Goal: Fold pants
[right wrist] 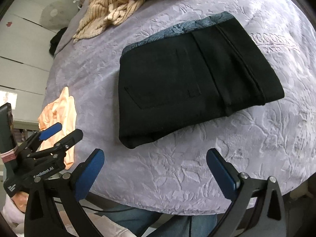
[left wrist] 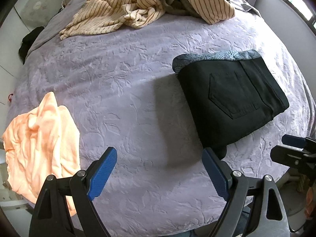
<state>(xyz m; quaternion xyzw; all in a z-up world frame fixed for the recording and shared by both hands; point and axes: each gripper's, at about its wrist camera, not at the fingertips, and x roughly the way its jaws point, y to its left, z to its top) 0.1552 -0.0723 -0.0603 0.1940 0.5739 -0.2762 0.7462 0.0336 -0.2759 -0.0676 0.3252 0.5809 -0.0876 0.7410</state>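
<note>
Black pants [left wrist: 233,96] lie folded into a compact rectangle on the lilac bedspread [left wrist: 128,90], back pocket up, with a blue patterned lining showing along the far edge. They also show in the right wrist view [right wrist: 187,75]. My left gripper [left wrist: 160,156] is open and empty, just left of and in front of the pants' near corner. My right gripper [right wrist: 156,158] is open and empty, hovering over the bedspread [right wrist: 266,138] just in front of the pants. The left gripper also shows at the left of the right wrist view [right wrist: 59,131].
A crumpled peach garment [left wrist: 41,136] lies at the bed's near left edge. A heap of cream striped clothes [left wrist: 142,7] with a grey garment lies at the far side. A black item [left wrist: 29,39] sits at the far left edge. White drawers [right wrist: 21,47] stand beside the bed.
</note>
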